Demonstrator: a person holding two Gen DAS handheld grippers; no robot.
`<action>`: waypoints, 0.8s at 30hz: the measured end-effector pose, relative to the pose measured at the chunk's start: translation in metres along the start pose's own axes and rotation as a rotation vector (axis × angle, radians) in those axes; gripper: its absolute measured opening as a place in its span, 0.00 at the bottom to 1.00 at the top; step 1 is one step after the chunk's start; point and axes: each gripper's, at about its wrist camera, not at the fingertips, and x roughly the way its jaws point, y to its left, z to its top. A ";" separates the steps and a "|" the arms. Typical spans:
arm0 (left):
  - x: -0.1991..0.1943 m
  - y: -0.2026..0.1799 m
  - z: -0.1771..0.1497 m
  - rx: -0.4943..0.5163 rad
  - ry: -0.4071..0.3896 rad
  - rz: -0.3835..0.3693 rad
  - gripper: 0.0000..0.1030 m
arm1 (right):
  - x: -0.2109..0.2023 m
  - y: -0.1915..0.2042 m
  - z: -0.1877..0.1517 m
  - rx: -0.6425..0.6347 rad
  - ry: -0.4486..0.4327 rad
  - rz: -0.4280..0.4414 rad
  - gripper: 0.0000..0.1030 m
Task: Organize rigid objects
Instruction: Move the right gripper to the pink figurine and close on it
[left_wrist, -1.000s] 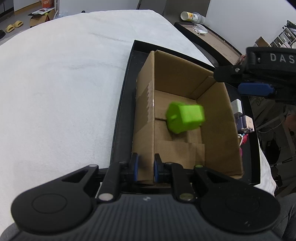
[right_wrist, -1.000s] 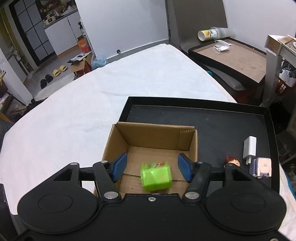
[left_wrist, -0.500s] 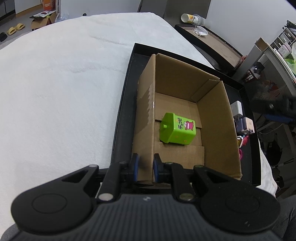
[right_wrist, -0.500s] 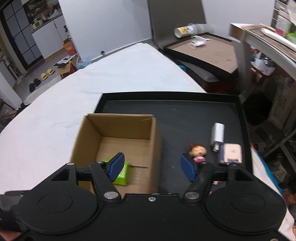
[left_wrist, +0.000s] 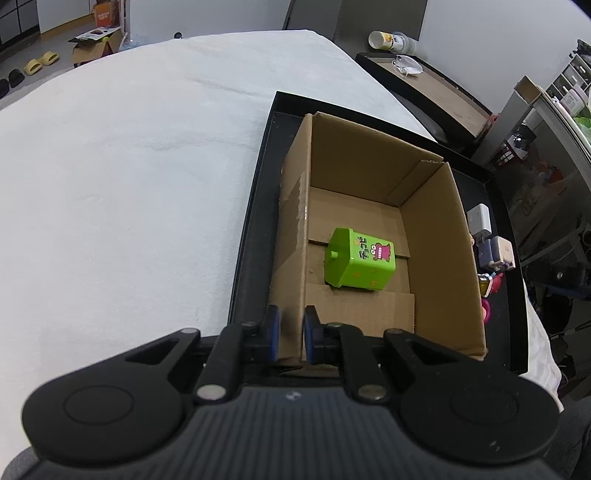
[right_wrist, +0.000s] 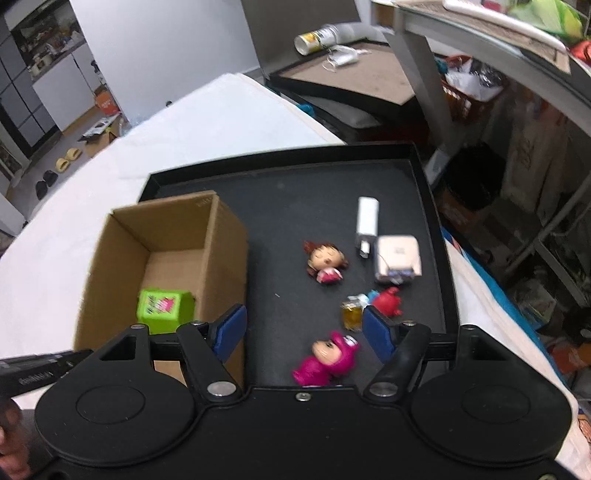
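Your left gripper is clamped on the near left wall of the brown open-topped cardboard box: one blue-padded finger sits outside the wall and the other inside, with the cardboard pinched between them. Nothing else is in that grip.

Your right gripper is spread wide and holds nothing. Its left finger overlaps the near right corner of the box in the view; whether it touches cannot be determined. Its right finger hangs over the black rectangular tray.

Between the spread fingers, at 6 o'clock on the tray, lies a magenta plush-like figure with a pale face. Just beyond it, near the right finger, are a small amber bottle and a small red figure, close together. Further out, towards the tray centre, a brown-haired doll in a pink dress lies on its back. At 2 o'clock from the doll, a white plug-in charger and a pale pink square device lie just beside each other.

The bright green toy box with a pink cartoon face lies on its side on the floor of the cardboard box, nearer the gripped wall. The cardboard box stands in the left part of the tray. The tray rests on a white cloth-covered surface.
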 end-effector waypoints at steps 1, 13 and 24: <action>0.000 -0.001 0.000 0.002 0.000 0.004 0.12 | 0.002 -0.003 -0.002 0.010 0.008 0.000 0.67; 0.000 -0.006 -0.002 0.014 0.006 0.030 0.12 | 0.043 -0.026 -0.021 0.148 0.113 0.033 0.66; 0.001 -0.008 -0.003 0.030 0.011 0.036 0.12 | 0.084 -0.023 -0.030 0.215 0.166 -0.037 0.66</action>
